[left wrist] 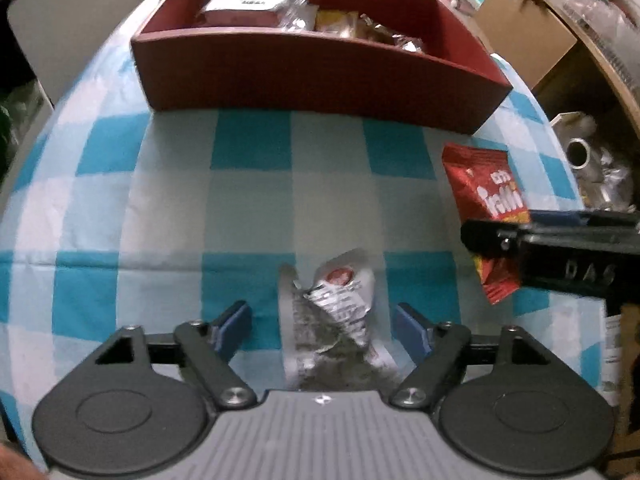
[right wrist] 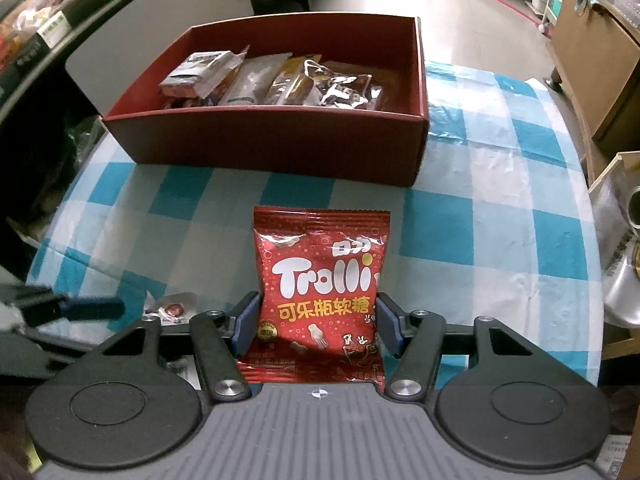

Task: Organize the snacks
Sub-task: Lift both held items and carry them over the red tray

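Note:
A red Trolli gummy bag [right wrist: 320,292] lies on the checked tablecloth between the fingers of my right gripper [right wrist: 318,322]; the blue pads sit against its two sides, so the gripper is closed on it. The bag also shows in the left wrist view [left wrist: 486,208] with the right gripper [left wrist: 480,236] over it. A crumpled silver-white snack packet [left wrist: 340,320] lies between the wide-open fingers of my left gripper [left wrist: 322,320], untouched. It also shows in the right wrist view [right wrist: 172,308]. A dark red box [right wrist: 280,140] [left wrist: 320,76] at the back holds several snack packets.
The blue and white checked cloth [right wrist: 480,220] covers the table. Its right edge drops off beside metal cans [right wrist: 628,264] and cardboard. Shelves with goods [right wrist: 40,20] stand at the far left, a wooden cabinet [right wrist: 592,60] at the far right.

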Demonstrator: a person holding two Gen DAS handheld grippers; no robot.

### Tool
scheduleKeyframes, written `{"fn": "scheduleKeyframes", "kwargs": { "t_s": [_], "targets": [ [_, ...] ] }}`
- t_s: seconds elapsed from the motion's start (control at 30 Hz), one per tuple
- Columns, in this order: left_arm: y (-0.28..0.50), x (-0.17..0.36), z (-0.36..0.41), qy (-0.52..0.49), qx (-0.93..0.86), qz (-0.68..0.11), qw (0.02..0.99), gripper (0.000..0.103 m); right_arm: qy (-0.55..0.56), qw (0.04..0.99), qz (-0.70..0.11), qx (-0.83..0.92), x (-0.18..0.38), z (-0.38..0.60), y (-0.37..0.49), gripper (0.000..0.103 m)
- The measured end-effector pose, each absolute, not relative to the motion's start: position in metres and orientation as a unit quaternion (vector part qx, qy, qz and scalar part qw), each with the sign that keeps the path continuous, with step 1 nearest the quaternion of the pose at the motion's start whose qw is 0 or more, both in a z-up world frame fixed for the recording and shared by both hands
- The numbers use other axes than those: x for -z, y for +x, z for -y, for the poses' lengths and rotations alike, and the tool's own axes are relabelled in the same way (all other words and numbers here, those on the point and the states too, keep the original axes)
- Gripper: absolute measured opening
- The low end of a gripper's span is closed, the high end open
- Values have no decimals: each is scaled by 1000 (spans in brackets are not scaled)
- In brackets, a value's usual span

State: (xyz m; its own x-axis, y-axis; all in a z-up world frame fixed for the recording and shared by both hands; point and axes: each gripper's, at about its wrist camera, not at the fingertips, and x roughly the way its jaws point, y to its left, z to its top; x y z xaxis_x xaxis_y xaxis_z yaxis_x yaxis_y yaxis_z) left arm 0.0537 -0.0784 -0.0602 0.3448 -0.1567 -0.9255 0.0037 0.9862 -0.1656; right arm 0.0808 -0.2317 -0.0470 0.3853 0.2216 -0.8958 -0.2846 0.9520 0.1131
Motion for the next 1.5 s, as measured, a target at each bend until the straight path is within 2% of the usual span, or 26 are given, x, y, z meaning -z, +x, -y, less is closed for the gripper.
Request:
{"fn": "scheduleKeyframes", "kwargs": {
  "t_s": [0.03, 0.1, 0.13, 0.17, 0.43, 0.73, 1.5],
  "targets": [
    [51, 61, 85, -51, 36, -564, 824, 71, -27, 832, -533, -151, 47, 233, 81, 67],
    [45, 62, 96, -16, 17, -551, 834, 57, -22, 834, -530, -150, 45, 237, 81, 67],
    [42, 61, 101, -1, 22, -542, 840, 45, -20, 835, -529, -150, 44, 238, 81, 67],
    [40, 59, 102, -6, 38, -541, 840, 44, -19, 836, -527, -151, 42, 240, 80, 67],
    [40, 43, 89, -34, 54, -534, 843, 43, -3, 850, -504, -156, 26, 248, 81, 67],
    [61, 2, 59, -46, 43, -483, 873, 44, 10, 861, -480, -165, 10, 241, 85, 67],
    [118, -27, 50, -35, 43, -428, 902, 44, 41, 880, -444, -162, -15, 224, 121, 67]
  ]
}}
